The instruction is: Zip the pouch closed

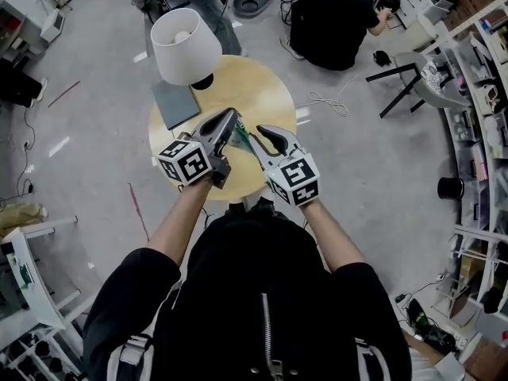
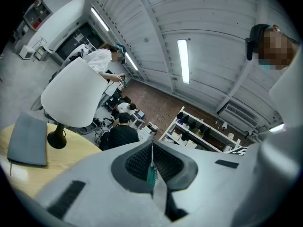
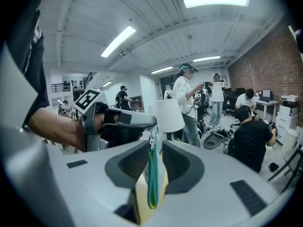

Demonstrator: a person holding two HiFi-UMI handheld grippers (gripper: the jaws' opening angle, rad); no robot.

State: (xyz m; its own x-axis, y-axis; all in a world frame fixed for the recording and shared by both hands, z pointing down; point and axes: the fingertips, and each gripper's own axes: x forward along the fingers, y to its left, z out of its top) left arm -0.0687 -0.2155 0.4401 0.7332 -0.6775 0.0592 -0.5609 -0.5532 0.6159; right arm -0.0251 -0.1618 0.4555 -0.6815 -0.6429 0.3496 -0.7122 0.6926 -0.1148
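Nearest the head camera is the person's black jacket (image 1: 254,292), with both bare forearms reaching out from it to 12 o'clock.

The left tool (image 2: 152,146) has its jaws pressed together on a thin metal tab with a scrap of teal below it. This looks like the zip pull (image 3: 152,137). The right tool (image 3: 154,144) is clamped on the edge of the pouch (image 3: 141,193), with the teal zip (image 3: 152,178) running up between its pads to that pull. The two tool tips almost meet, the left at 10 o'clock of the right. The pouch hangs between them in the air, above the near part of the round wooden worktop (image 1: 270,94).

Further out on the worktop, a grey pad (image 1: 176,101) lies at 10 o'clock. A white lamp (image 1: 184,44) stands at 11 o'clock.

The zipping itself seems to be in hand, with one tool anchoring the pouch and the other on the pull. How much of the zip is closed cannot be told.

The next move likely calls for drawing the pull along the zip line. The right tool should keep that edge taut, so the fabric does not bunch or slip free.
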